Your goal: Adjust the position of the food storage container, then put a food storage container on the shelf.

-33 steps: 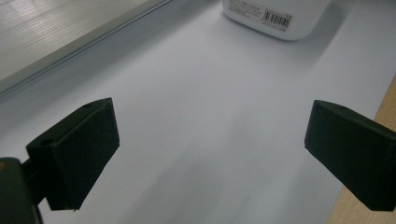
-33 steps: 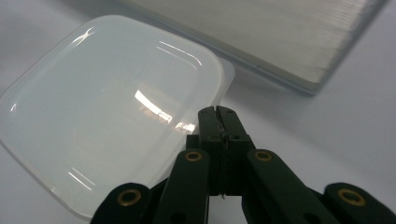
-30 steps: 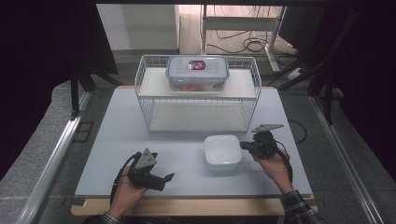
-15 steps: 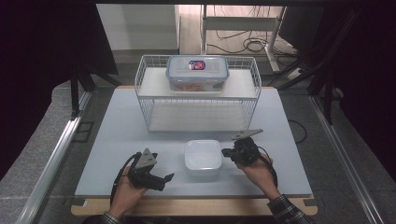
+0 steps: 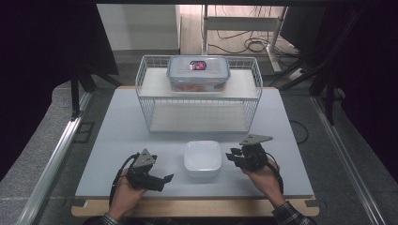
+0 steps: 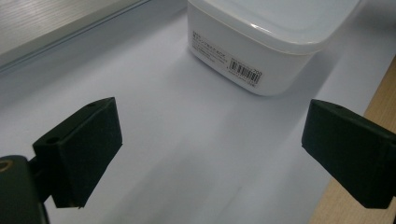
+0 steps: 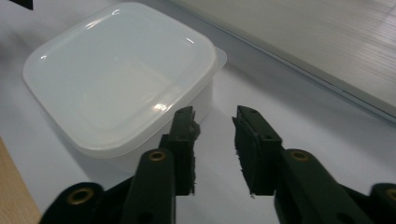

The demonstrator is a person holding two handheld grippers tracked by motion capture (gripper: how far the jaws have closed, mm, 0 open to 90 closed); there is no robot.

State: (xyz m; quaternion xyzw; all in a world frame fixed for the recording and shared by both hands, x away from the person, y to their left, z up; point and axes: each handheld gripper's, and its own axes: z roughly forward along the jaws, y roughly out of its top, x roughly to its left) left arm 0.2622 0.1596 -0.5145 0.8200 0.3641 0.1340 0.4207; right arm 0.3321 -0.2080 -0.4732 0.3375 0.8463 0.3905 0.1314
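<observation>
My right hand-held gripper (image 5: pixel 236 155) had just been opening, nothing between its jaws, beside the white container (image 5: pixel 202 158) near the table's (image 5: pixel 117 140) front edge; left hand-held gripper (image 5: pixel 164 180) gaped wide, empty.

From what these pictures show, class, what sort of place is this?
Probably a lab or test bench, not a kitchen: a bare white table framed by dark curtains, loose cables on the floor behind, and a hand-held tool.

Left tongs (image 5: pixel 162 179) sat low in the left hand (image 5: pixel 123 194), jaws wide apart, nothing between them; right tongs (image 5: pixel 233 156) in the right hand (image 5: pixel 261 177) pointed left, jaws just opening to a narrow gap, empty
</observation>
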